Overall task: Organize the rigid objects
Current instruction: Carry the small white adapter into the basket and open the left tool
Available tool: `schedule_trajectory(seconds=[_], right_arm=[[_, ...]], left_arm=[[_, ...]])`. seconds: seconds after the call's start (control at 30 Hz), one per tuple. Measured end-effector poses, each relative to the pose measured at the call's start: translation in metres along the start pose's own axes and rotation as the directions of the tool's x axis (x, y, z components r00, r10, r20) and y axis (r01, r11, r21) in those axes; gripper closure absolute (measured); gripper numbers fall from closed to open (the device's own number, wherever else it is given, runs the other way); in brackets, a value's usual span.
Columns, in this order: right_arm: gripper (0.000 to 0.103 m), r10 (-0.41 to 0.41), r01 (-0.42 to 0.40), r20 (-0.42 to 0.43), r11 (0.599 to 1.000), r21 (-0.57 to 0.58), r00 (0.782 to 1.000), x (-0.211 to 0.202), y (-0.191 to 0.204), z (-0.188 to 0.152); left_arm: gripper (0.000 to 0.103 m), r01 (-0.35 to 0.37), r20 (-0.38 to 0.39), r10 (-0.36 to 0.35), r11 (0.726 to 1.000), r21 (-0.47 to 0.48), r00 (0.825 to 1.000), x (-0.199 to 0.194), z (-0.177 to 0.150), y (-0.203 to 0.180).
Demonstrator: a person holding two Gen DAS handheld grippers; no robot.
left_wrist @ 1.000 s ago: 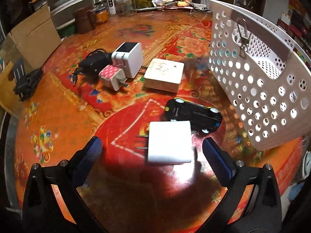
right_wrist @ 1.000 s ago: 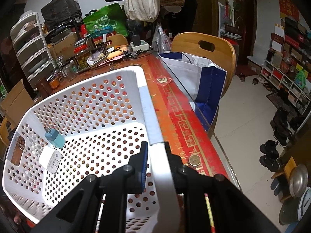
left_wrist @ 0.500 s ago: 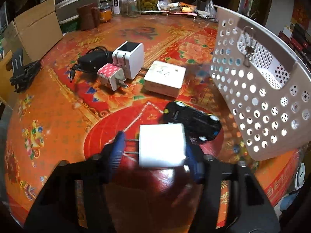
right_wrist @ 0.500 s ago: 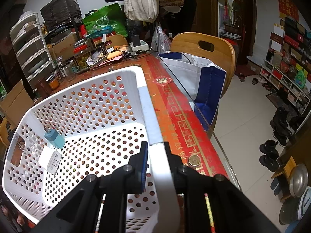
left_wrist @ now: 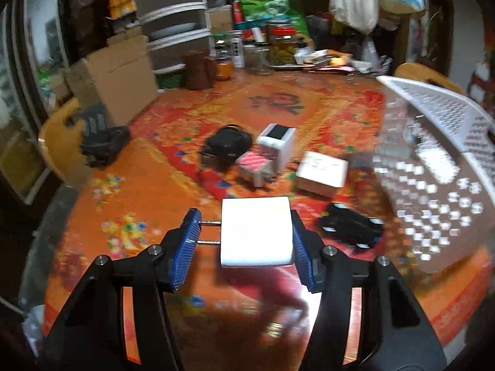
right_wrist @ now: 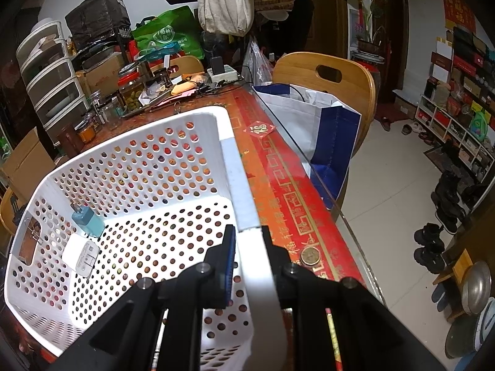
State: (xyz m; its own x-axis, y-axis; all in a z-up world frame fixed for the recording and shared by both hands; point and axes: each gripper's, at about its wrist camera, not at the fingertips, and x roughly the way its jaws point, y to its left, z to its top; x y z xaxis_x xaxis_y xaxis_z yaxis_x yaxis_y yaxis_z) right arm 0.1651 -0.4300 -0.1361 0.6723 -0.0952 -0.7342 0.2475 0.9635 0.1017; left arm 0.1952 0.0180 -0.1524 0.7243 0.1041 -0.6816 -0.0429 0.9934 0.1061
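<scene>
My left gripper point(left_wrist: 246, 235) is shut on a white square charger point(left_wrist: 256, 231), prongs pointing left, held above the red patterned table point(left_wrist: 148, 185). On the table beyond lie a black toy car point(left_wrist: 351, 228), a flat white adapter point(left_wrist: 321, 173), a white cube charger point(left_wrist: 277, 145), a pink charger point(left_wrist: 255, 167) and a black adapter point(left_wrist: 227, 145). The white perforated basket point(left_wrist: 433, 167) stands tilted at the right. My right gripper point(right_wrist: 249, 244) is shut on the basket's rim point(right_wrist: 244, 213). Inside lie a teal charger point(right_wrist: 88, 221) and a white adapter point(right_wrist: 81, 255).
Cardboard boxes point(left_wrist: 114, 74), drawers, jars point(left_wrist: 280, 46) and clutter line the table's far side. A black object point(left_wrist: 102, 139) lies at the left edge. In the right wrist view a wooden chair point(right_wrist: 328, 83) with a blue-white bag point(right_wrist: 312, 130) stands beside the table's glass edge; a coin point(right_wrist: 310, 255) lies near my fingers.
My left gripper closed on the white square charger and lifted it off the table, the view tilting up. The right gripper and basket have stayed still.
</scene>
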Motion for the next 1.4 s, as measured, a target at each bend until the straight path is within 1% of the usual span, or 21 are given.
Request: schedule_trajectory(seconds=[0.07,0.13,0.27,0.47,0.57,0.73,0.9,1.0,1.1,1.17,1.2,1.3,1.33,1.4], right_arm=[[0.09,0.001,-0.001,0.0,1.0,-0.001,1.0,0.0,0.0,0.0],[0.09,0.005,-0.005,0.002,1.0,-0.001,1.0,0.0,0.0,0.0],[0.09,0.012,-0.012,0.004,1.0,0.001,1.0,0.0,-0.001,-0.001],[0.09,0.02,-0.02,0.006,1.0,-0.001,1.0,0.0,-0.001,-0.001],[0.09,0.024,-0.024,0.006,1.0,-0.002,1.0,0.0,-0.001,-0.001],[0.09,0.024,-0.024,0.007,1.0,-0.001,1.0,0.0,-0.001,-0.001],[0.09,0.027,-0.027,0.008,1.0,-0.003,1.0,0.0,-0.001,-0.001],[0.09,0.032,-0.032,0.012,0.999,-0.004,0.999,0.0,-0.001,-0.001],[0.09,0.035,-0.035,0.015,0.999,-0.004,0.999,-0.001,-0.002,0.0],[0.09,0.04,-0.04,0.014,0.999,-0.001,0.999,-0.001,-0.002,0.0],[0.09,0.042,-0.042,0.013,0.999,0.0,0.999,-0.001,-0.002,0.0],[0.09,0.042,-0.042,0.014,0.999,0.0,0.999,0.0,-0.002,0.0],[0.09,0.042,-0.042,0.013,0.999,-0.002,0.999,0.0,-0.002,0.0],[0.09,0.042,-0.042,0.012,0.999,-0.005,0.999,0.0,-0.002,0.0]], left_arm=[[0.05,-0.076,0.003,0.076,0.997,0.013,0.997,0.003,0.001,0.002],[0.05,-0.1,-0.003,0.1,0.995,0.011,0.995,0.007,0.003,0.005],[0.05,-0.107,-0.008,0.107,0.994,0.004,0.994,0.01,0.008,0.011],[0.05,-0.113,0.007,0.113,0.993,0.019,0.994,0.006,0.015,0.004],[0.05,-0.119,0.031,0.118,0.992,0.033,0.993,-0.002,0.022,-0.003],[0.05,-0.151,0.08,0.145,0.986,0.073,0.986,-0.014,0.036,-0.019],[0.05,-0.163,0.103,0.152,0.981,0.104,0.983,-0.022,0.05,-0.033],[0.05,-0.181,0.14,0.163,0.974,0.133,0.977,-0.033,0.06,-0.043],[0.05,-0.197,0.193,0.165,0.968,0.156,0.967,-0.052,0.077,-0.054],[0.05,-0.203,0.21,0.165,0.964,0.173,0.964,-0.061,0.088,-0.061],[0.05,-0.206,0.206,0.166,0.96,0.188,0.964,-0.064,0.094,-0.067],[0.05,-0.169,0.15,0.135,0.956,0.242,0.979,-0.063,0.11,-0.088],[0.05,-0.162,0.135,0.13,0.949,0.269,0.982,-0.062,0.114,-0.098],[0.05,-0.167,0.132,0.13,0.928,0.334,0.983,-0.059,0.118,-0.122]])
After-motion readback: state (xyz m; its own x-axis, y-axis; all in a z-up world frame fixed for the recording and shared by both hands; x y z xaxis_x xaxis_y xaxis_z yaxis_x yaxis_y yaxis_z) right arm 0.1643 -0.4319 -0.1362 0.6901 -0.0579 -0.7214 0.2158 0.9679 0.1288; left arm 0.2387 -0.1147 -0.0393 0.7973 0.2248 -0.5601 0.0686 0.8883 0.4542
